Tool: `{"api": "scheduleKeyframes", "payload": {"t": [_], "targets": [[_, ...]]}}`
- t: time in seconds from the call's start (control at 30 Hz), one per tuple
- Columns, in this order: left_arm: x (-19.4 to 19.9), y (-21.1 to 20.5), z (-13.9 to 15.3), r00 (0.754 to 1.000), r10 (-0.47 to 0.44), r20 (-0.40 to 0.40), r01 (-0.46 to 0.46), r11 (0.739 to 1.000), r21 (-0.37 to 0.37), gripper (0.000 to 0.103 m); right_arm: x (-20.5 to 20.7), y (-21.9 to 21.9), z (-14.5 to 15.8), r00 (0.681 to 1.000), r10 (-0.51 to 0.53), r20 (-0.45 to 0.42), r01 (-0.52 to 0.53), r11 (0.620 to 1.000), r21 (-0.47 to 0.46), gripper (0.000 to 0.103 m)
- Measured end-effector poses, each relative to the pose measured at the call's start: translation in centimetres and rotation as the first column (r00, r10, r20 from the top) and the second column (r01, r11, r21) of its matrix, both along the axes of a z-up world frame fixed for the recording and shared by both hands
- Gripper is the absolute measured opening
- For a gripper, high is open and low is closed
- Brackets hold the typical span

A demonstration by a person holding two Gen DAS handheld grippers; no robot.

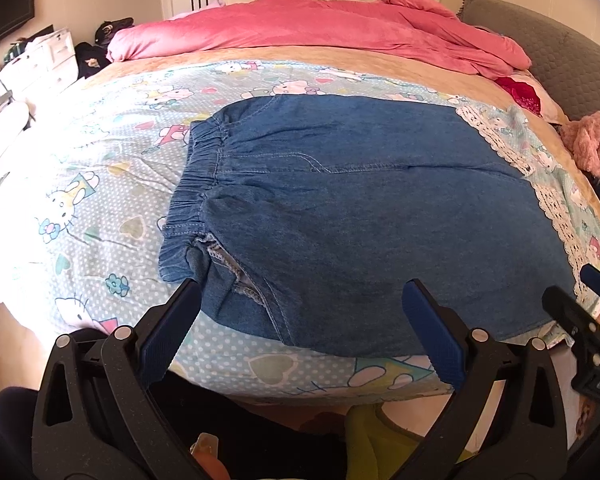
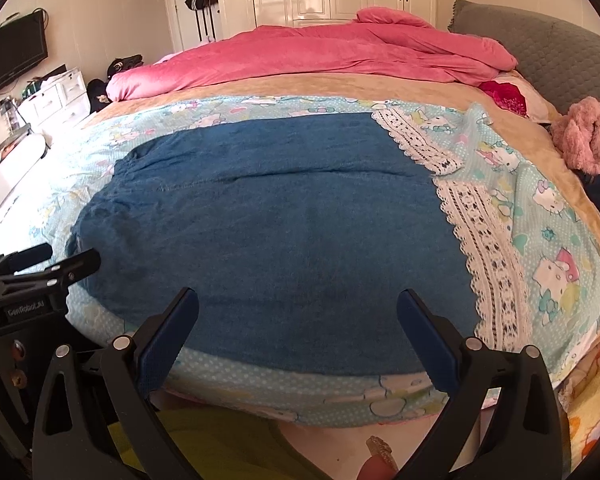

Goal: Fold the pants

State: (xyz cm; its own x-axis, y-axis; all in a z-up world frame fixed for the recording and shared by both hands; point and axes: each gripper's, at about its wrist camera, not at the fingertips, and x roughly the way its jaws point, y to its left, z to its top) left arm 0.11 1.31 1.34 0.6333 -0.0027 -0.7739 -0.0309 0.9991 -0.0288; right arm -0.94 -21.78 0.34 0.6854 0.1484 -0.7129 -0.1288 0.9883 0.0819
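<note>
Blue denim pants (image 1: 340,208) lie flat on the bed, elastic waistband (image 1: 192,184) to the left and white lace hems (image 1: 556,208) to the right. My left gripper (image 1: 300,300) hovers open over the near edge of the pants, close to the waistband corner, holding nothing. In the right wrist view the pants (image 2: 268,232) fill the middle and the lace hems (image 2: 484,256) run down the right side. My right gripper (image 2: 298,304) is open above the near edge of the denim, empty. Each view shows the other gripper at its side edge.
The pants rest on a light blue cartoon-cat sheet (image 1: 100,184). A crumpled pink duvet (image 1: 308,28) lies across the far side, and a fuzzy pink garment (image 2: 588,140) sits at the right. A grey headboard (image 2: 548,48), white drawers (image 2: 60,96) and wardrobes stand beyond.
</note>
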Motion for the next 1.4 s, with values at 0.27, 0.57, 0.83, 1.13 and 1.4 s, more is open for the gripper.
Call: {"api": "scheduleKeyframes", "payload": {"t": [0.27,0.57,0.83,1.13,1.4], "targets": [[2.3,1.3,0.7,1.000,0.011,0.005,-0.011,1.000,-0.011,0.095,4.3,0.5,1.5,1.000,0.016,0.016,-0.016,0.999,-0.037,0.099],[6.1,3.6,1.5,0.999,0.034,-0.005,-0.034,0.999,-0.022,0.095,11.3,1.1,2.4,0.999,0.022,-0.027,-0.021,1.000,0.021,0.099],[9.9,5.5,2.4,0.999,0.036,-0.007,-0.037,0.999,-0.028,0.095,16.5,1.0,3.1,0.997,0.008,-0.072,-0.005,0.999,0.046,0.099],[14.7,8.8,1.6,0.996,0.064,-0.059,-0.066,0.997,-0.032,0.095,21.9,2.5,2.9,0.994,0.085,-0.075,-0.084,0.996,0.018,0.099],[19.0,11.7,-0.7,0.991,0.071,-0.117,-0.075,0.997,-0.034,0.095,27.2,8.1,1.0,0.965,0.249,-0.087,-0.258,0.960,-0.110,0.099]]}}
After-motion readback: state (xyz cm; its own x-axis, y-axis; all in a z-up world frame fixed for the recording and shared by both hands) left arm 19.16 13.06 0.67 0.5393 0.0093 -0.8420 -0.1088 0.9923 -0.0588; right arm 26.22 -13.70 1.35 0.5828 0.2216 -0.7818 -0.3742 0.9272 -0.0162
